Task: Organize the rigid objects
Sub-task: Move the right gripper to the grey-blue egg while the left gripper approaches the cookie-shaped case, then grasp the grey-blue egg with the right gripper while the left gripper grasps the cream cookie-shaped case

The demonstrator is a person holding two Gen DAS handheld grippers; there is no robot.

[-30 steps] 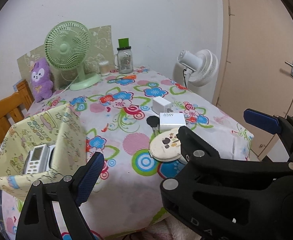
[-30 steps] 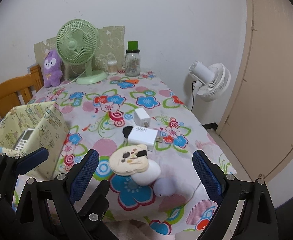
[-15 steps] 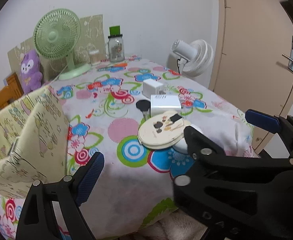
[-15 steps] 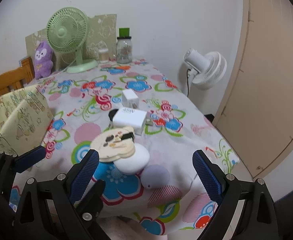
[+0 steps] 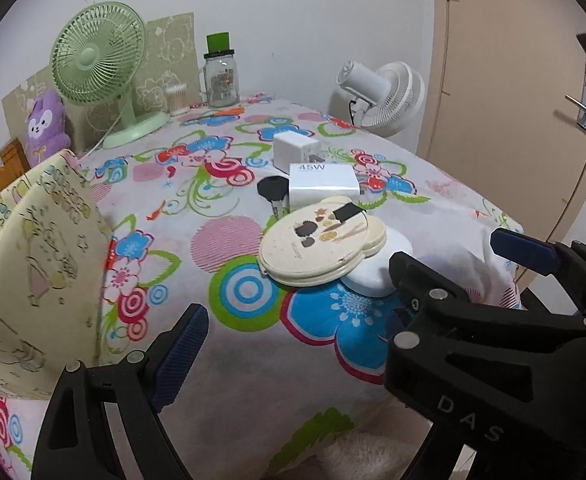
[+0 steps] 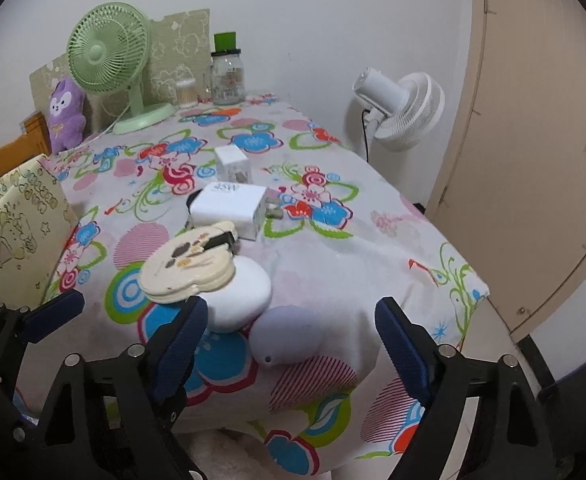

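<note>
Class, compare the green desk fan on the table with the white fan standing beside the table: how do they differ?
The green desk fan stands on the flowered tablecloth; the white fan stands off the table, near the beige door. The green fan's grille faces the camera; the white fan shows its motor housing, turned away. Both have round wire grilles and a cord.

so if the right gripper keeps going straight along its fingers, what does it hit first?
Probably the pale lilac rounded object, lying between and just ahead of the right gripper's open jaws; depth is unclear.
</note>
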